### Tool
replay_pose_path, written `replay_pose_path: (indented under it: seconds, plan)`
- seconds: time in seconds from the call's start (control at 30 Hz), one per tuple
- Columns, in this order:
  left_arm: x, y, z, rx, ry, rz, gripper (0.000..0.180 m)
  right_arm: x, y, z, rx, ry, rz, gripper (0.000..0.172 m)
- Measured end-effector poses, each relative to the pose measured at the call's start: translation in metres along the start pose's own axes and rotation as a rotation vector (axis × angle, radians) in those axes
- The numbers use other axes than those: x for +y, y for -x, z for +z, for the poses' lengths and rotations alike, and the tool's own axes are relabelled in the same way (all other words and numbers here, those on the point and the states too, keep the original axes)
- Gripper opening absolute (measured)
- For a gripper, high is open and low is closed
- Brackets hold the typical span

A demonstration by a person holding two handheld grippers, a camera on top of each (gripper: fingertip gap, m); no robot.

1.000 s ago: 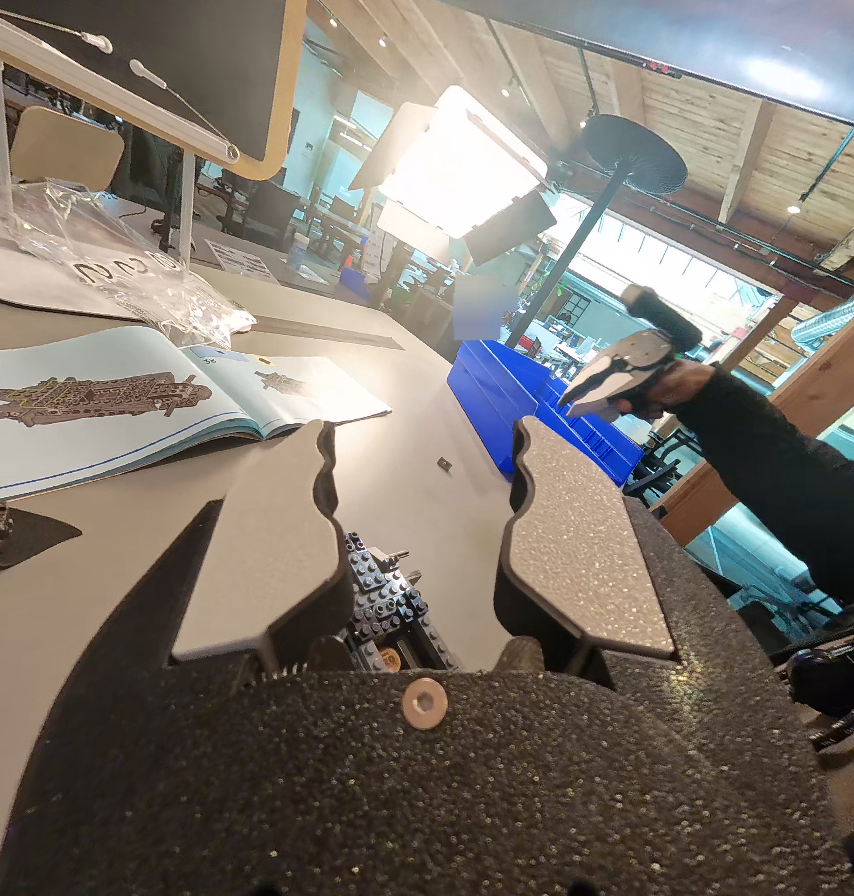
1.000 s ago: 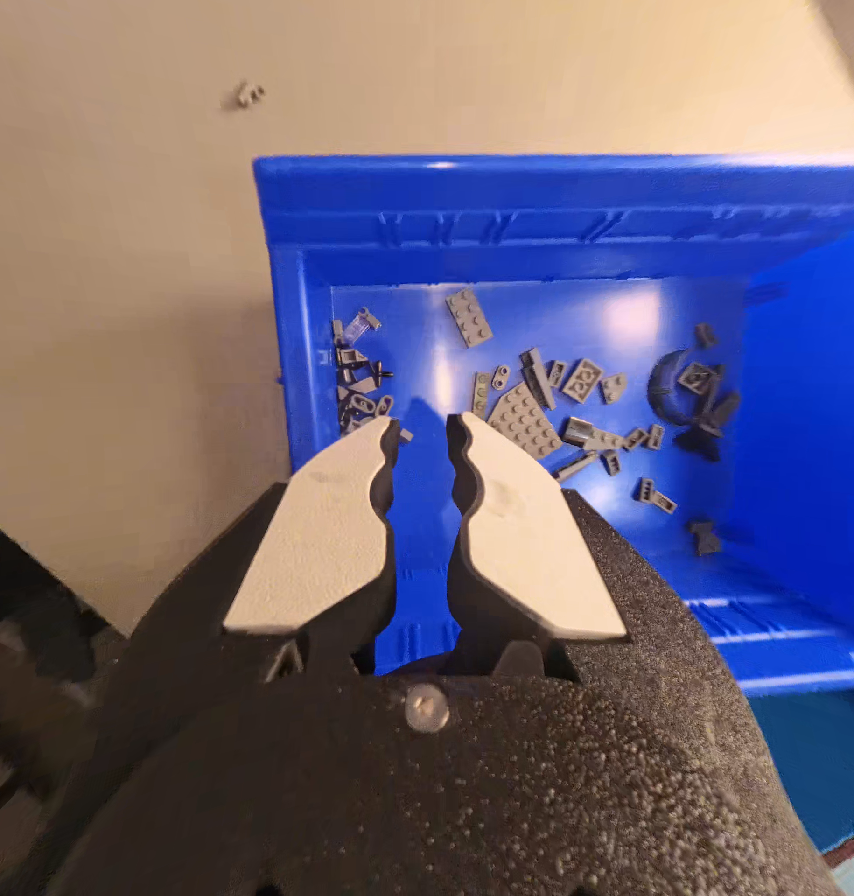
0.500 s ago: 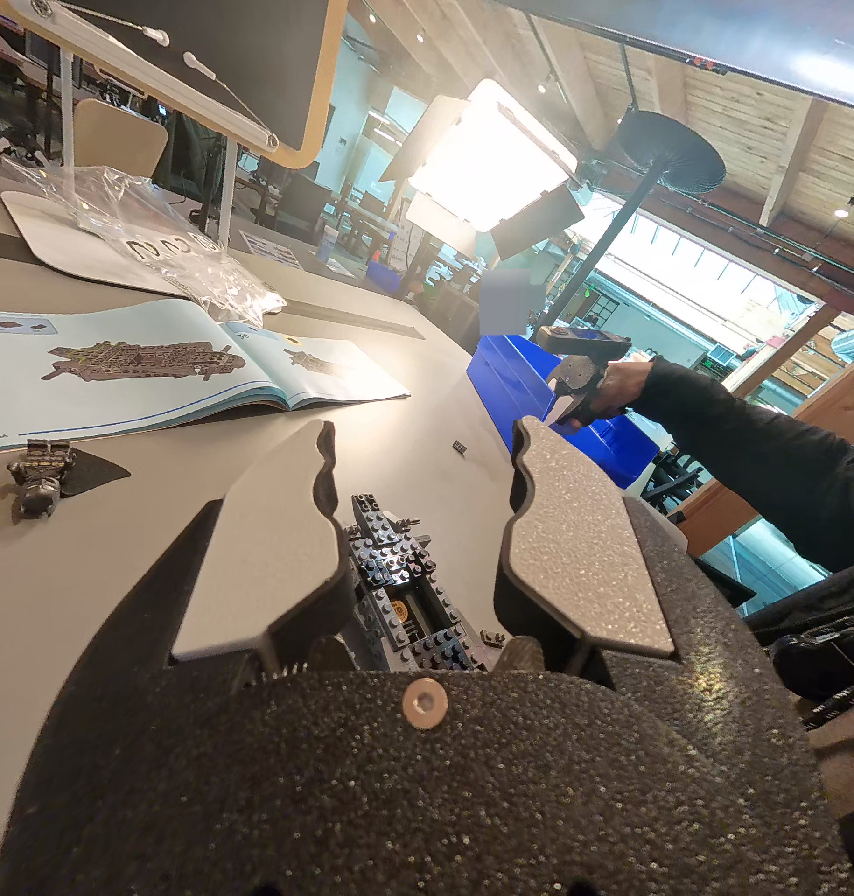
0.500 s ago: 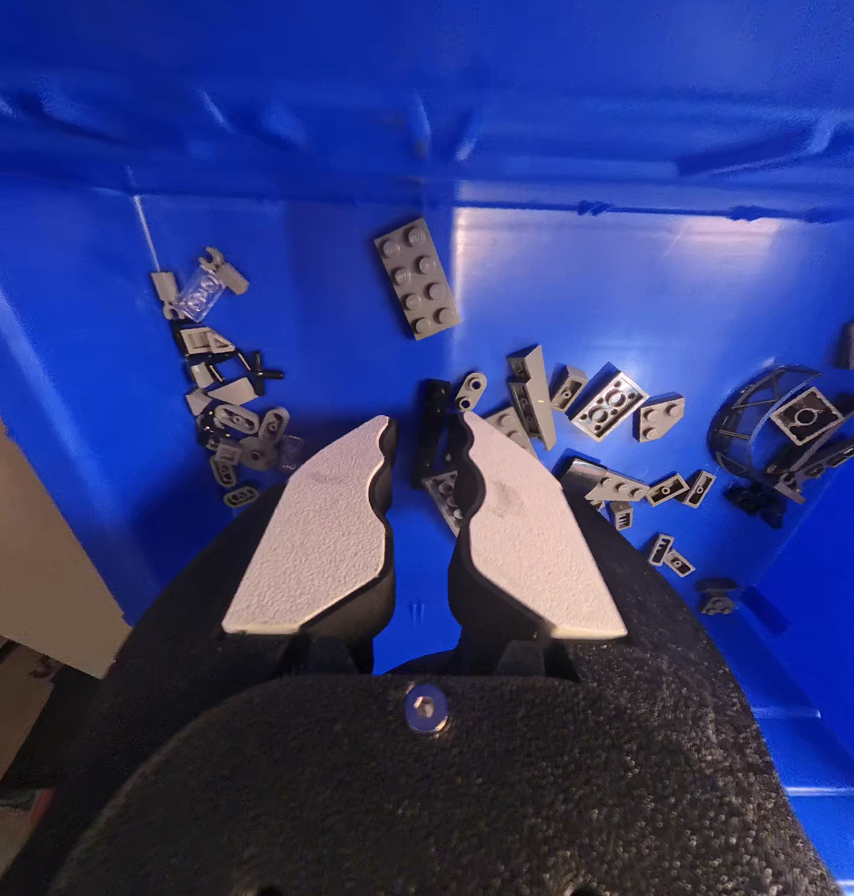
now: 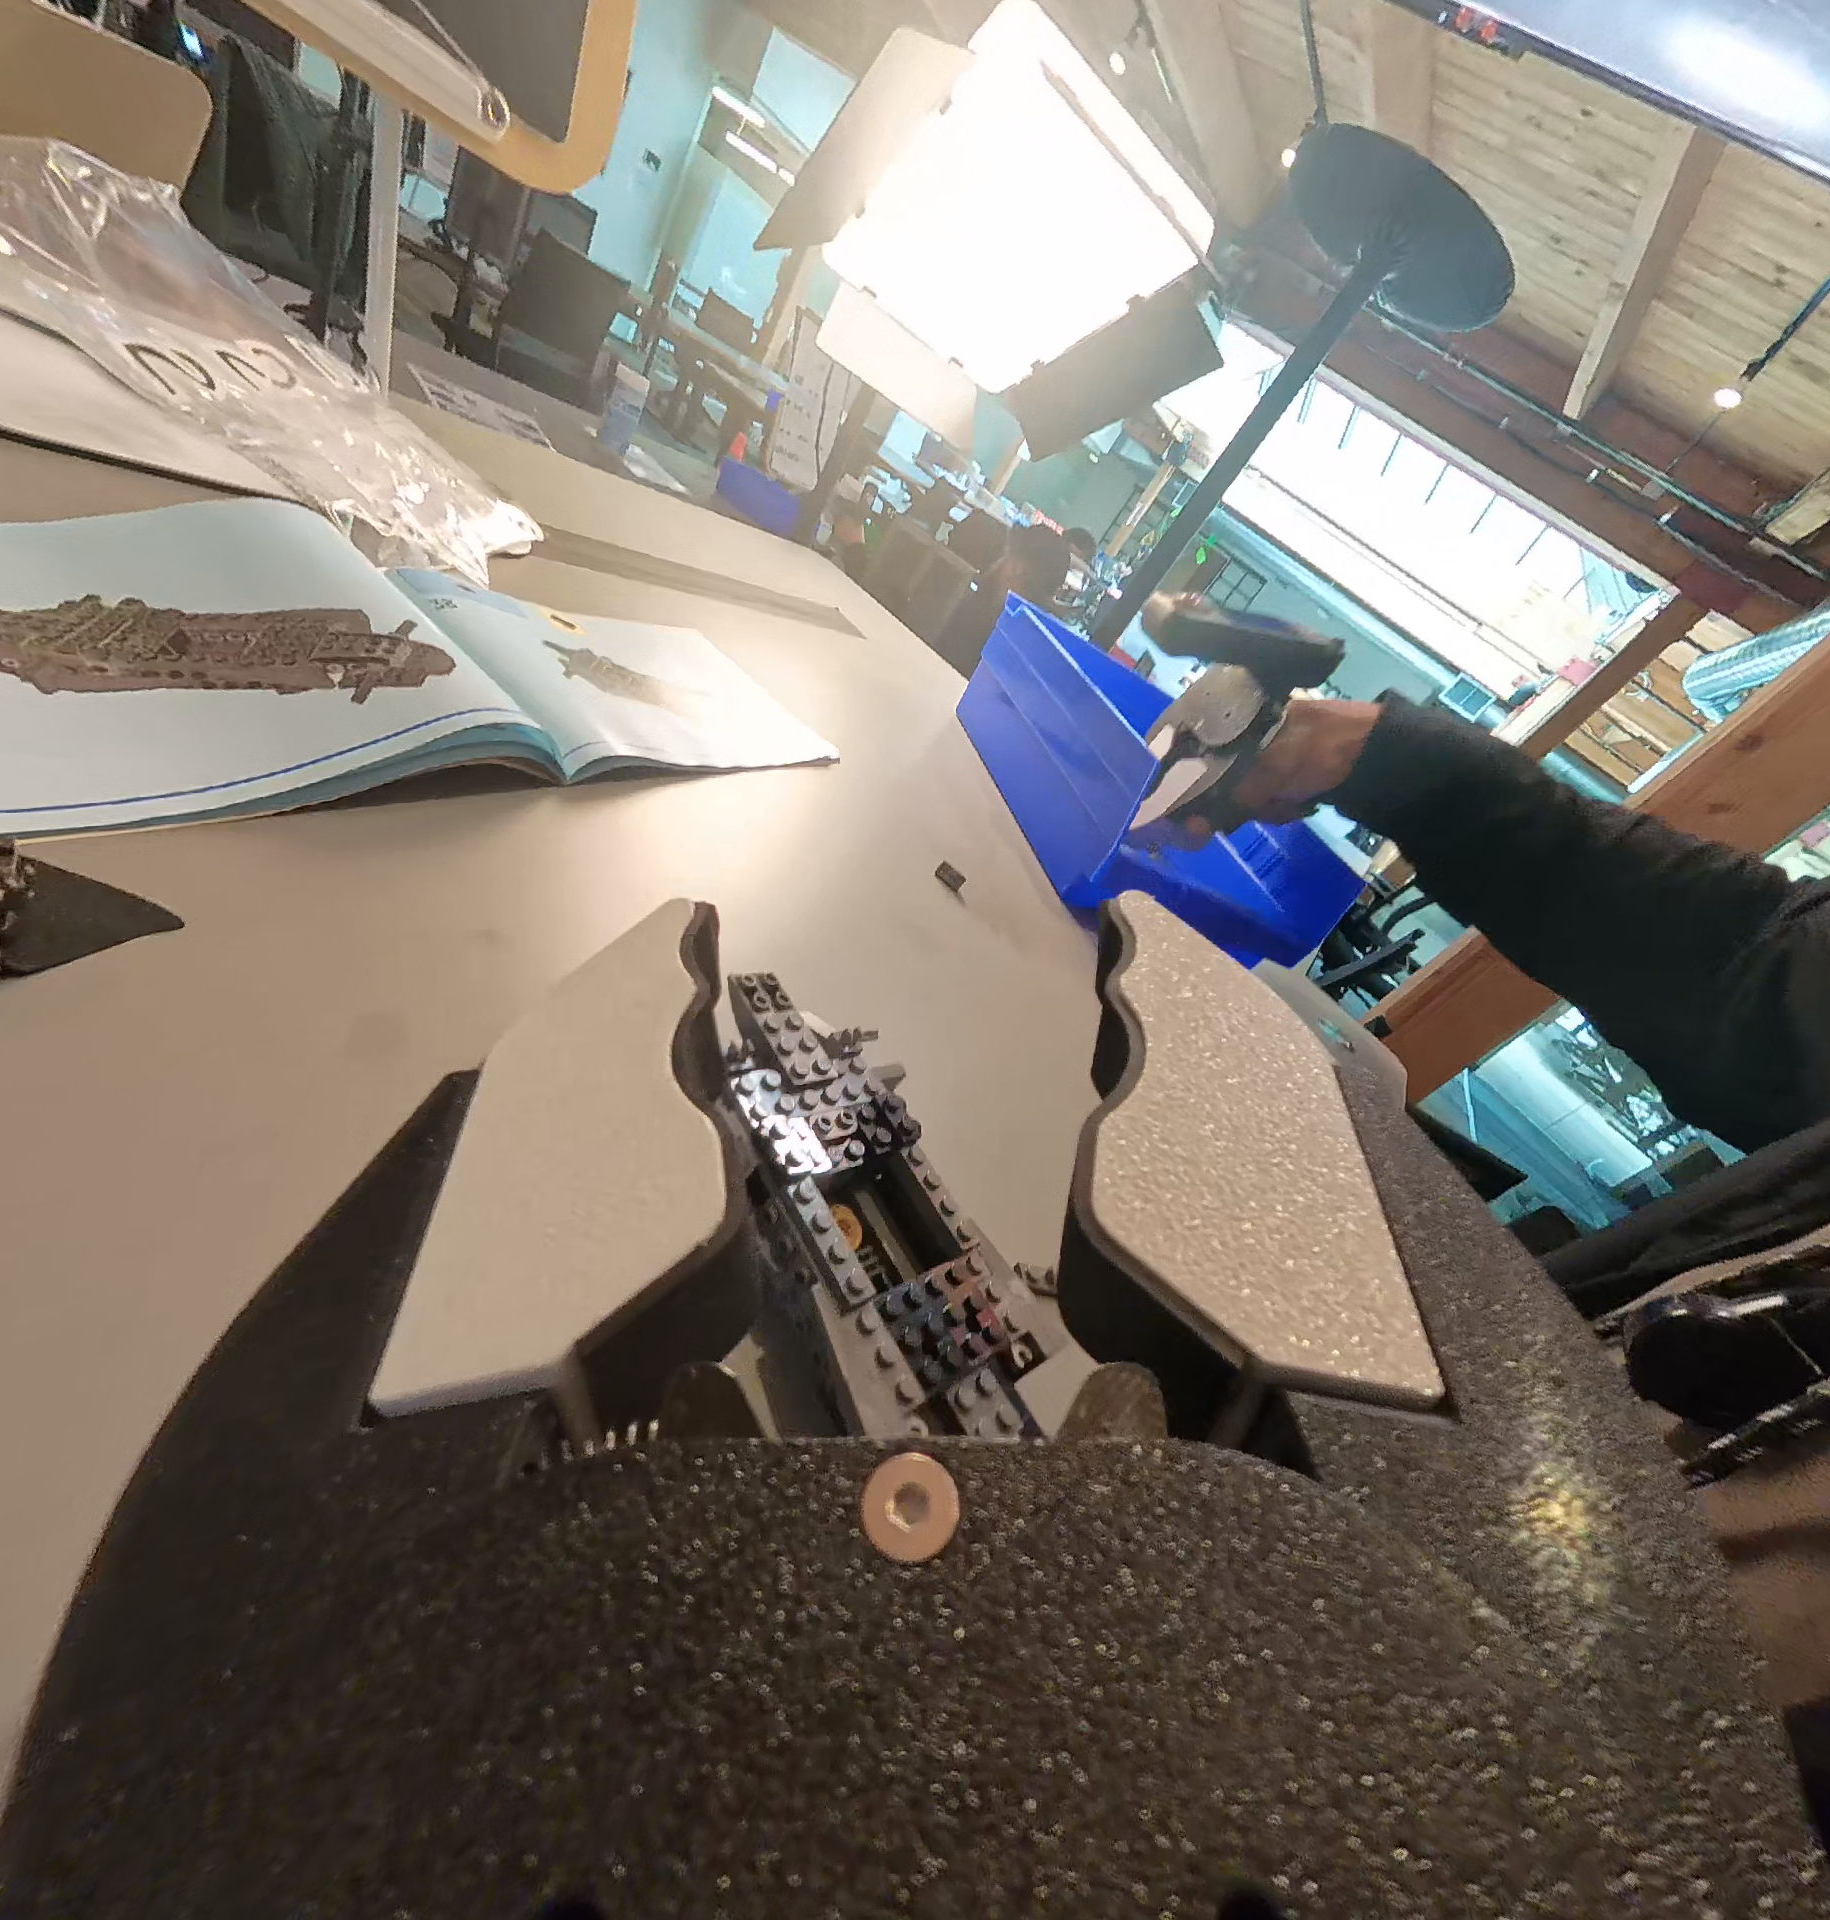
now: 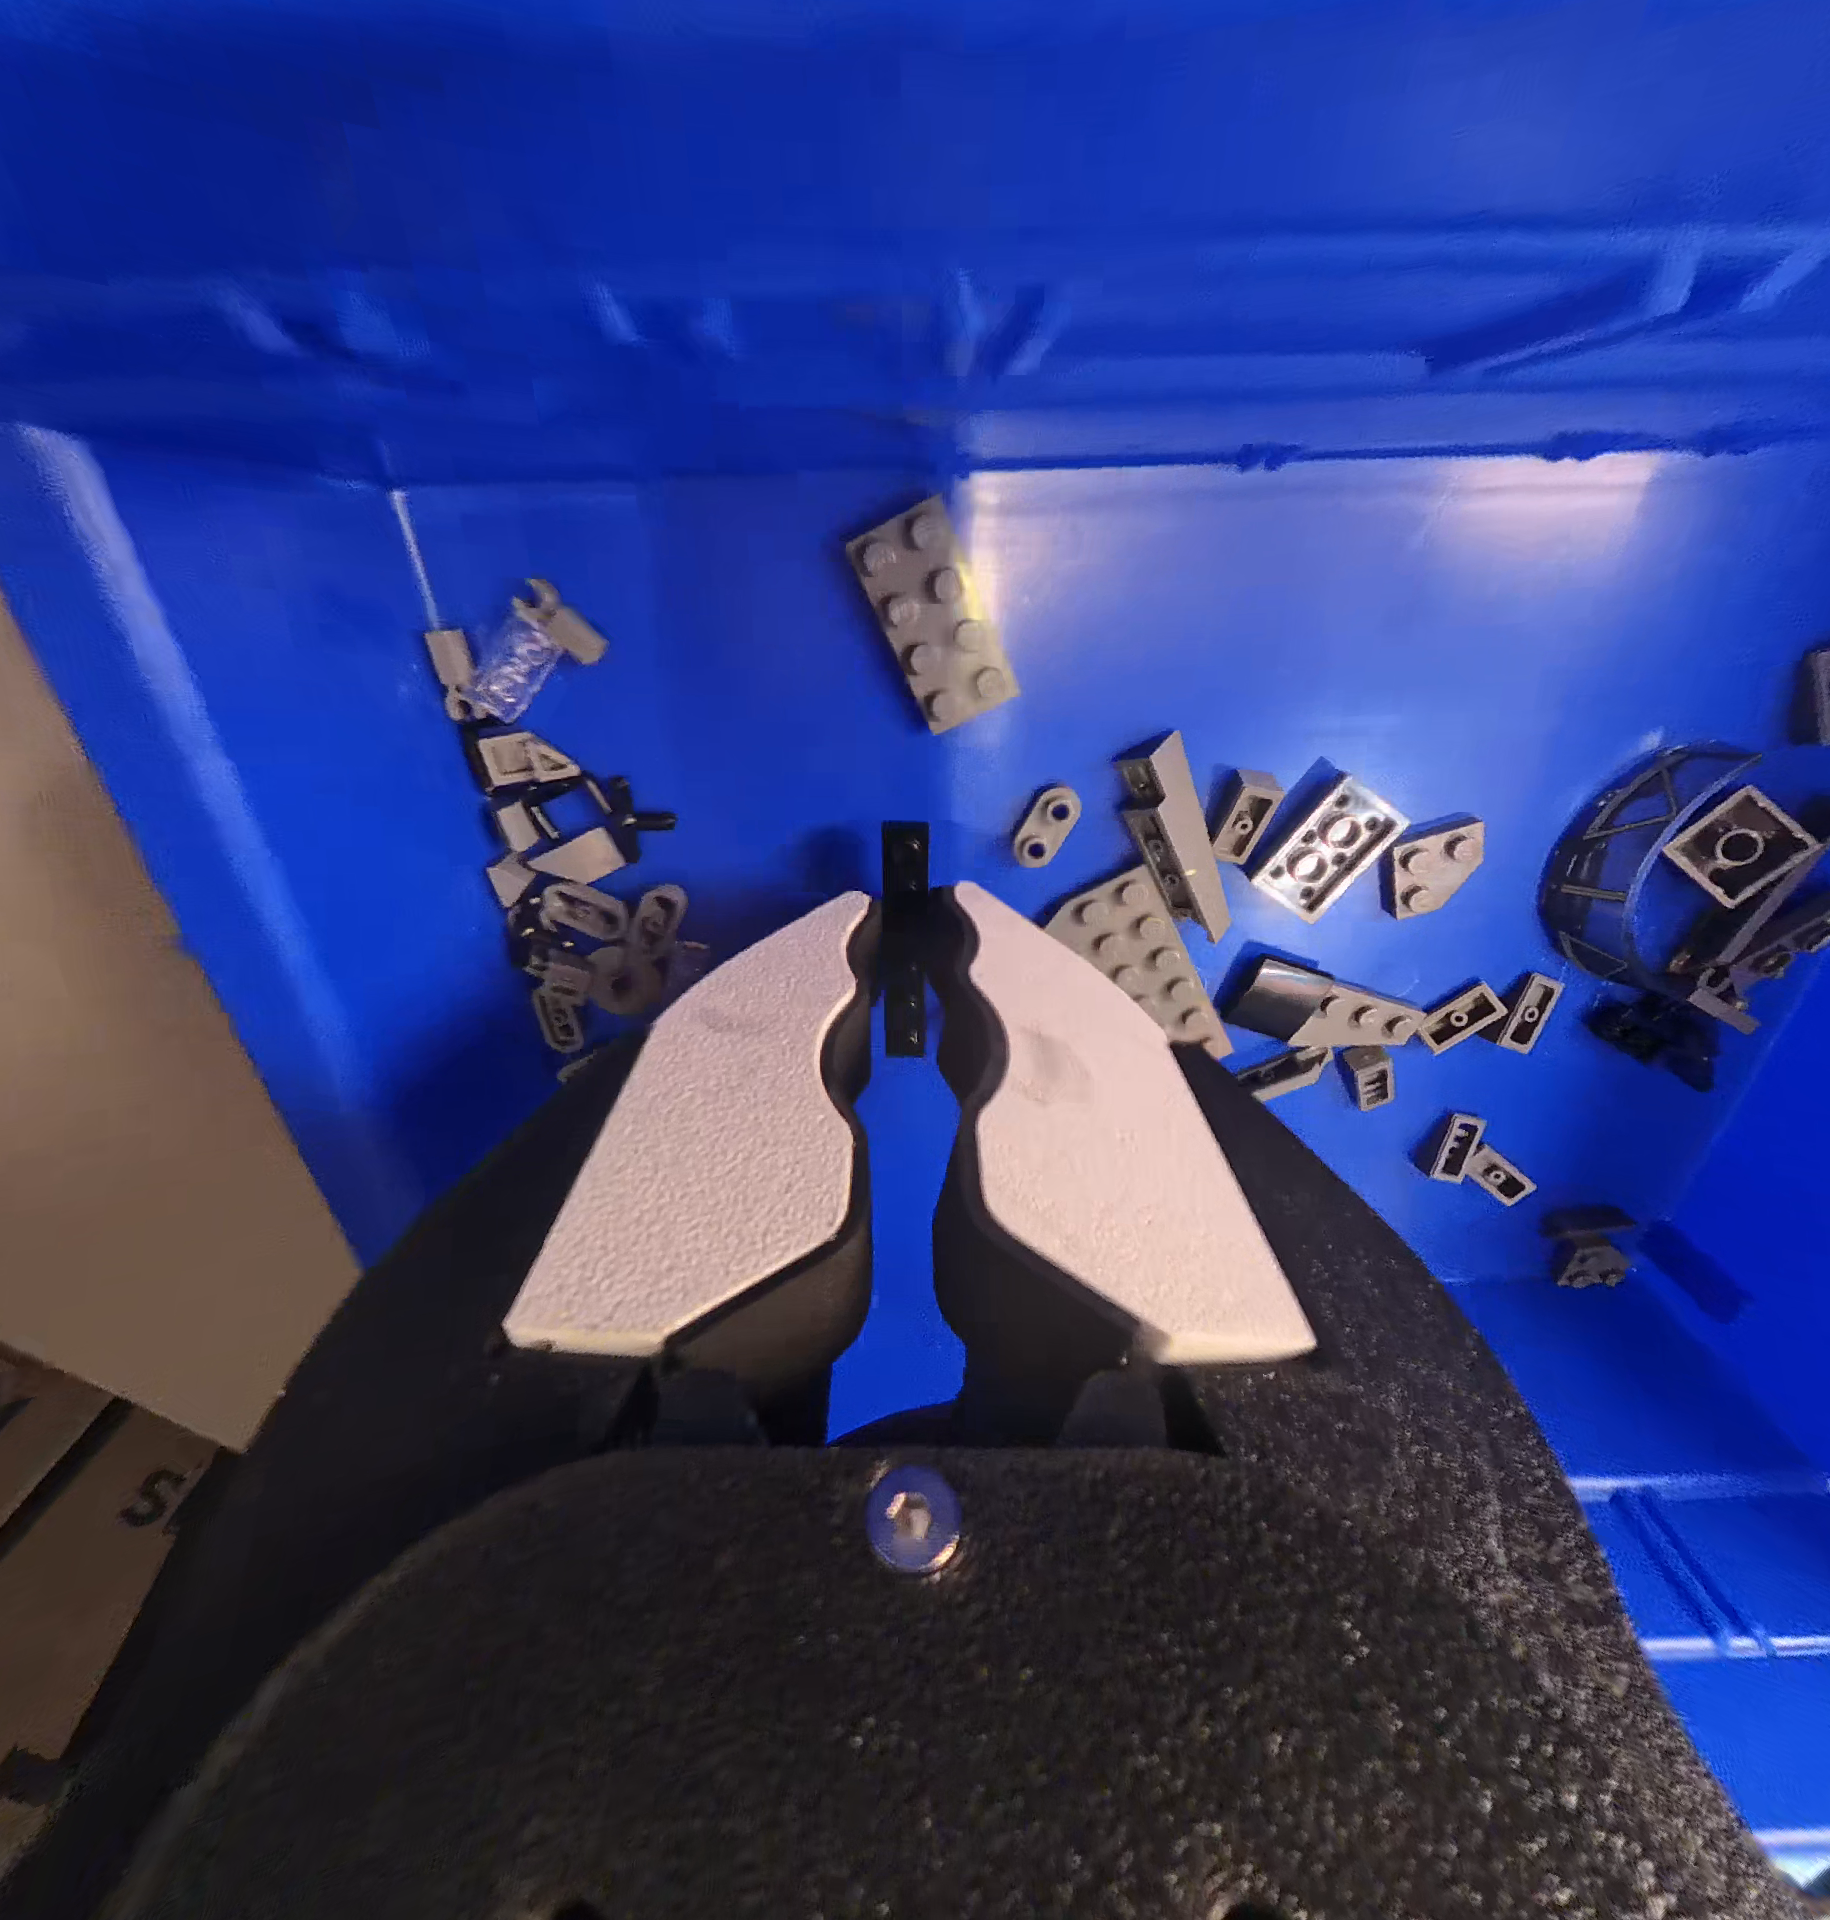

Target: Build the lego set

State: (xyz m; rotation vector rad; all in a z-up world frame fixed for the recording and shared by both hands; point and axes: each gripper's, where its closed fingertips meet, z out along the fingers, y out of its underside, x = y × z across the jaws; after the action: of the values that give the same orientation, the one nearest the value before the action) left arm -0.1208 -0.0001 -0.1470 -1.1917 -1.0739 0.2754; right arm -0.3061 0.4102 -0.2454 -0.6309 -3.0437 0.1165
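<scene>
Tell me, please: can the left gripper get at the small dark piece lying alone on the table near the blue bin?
Probably yes: the left gripper is open, and only bare table lies before the piece.

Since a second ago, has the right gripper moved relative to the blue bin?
Yes. The right gripper went from above the blue bin's rim down inside it, toward the floor, and its jaws closed on a narrow black plate among the loose grey bricks.
</scene>
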Motion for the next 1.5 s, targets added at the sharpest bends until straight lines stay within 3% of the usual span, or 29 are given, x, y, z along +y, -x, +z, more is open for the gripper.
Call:
replay_pose_path:
  seconds: [0.2, 0.3, 0.43, 0.7, 0.83, 1.1, 1.5]
  plan:
    - [0.025, 0.007, -0.015, -0.024, 0.136, 0.020, 0.070, -0.035, 0.043, -0.072, 0.049, -0.156, -0.063, 0.007]
    - [0.033, 0.006, -0.019, -0.007, 0.175, 0.014, 0.070, -0.072, 0.083, -0.102, 0.031, -0.262, -0.122, 0.008]
    - [0.031, 0.004, -0.022, 0.031, 0.168, 0.001, 0.070, -0.127, 0.144, -0.114, -0.039, -0.398, -0.205, 0.008]
    - [0.029, -0.001, -0.026, 0.092, 0.152, -0.027, 0.070, -0.224, 0.248, -0.092, -0.265, -0.605, -0.246, 0.008]
    - [0.028, -0.002, -0.027, 0.116, 0.143, -0.050, 0.070, -0.254, 0.286, -0.079, -0.361, -0.652, -0.245, 0.008]
    - [0.024, -0.003, -0.029, 0.166, 0.122, -0.096, 0.070, -0.272, 0.313, -0.046, -0.390, -0.549, -0.292, 0.008]
    - [0.020, -0.005, -0.033, 0.198, 0.099, -0.109, 0.070, -0.287, 0.319, -0.006, -0.292, -0.412, -0.374, 0.008]
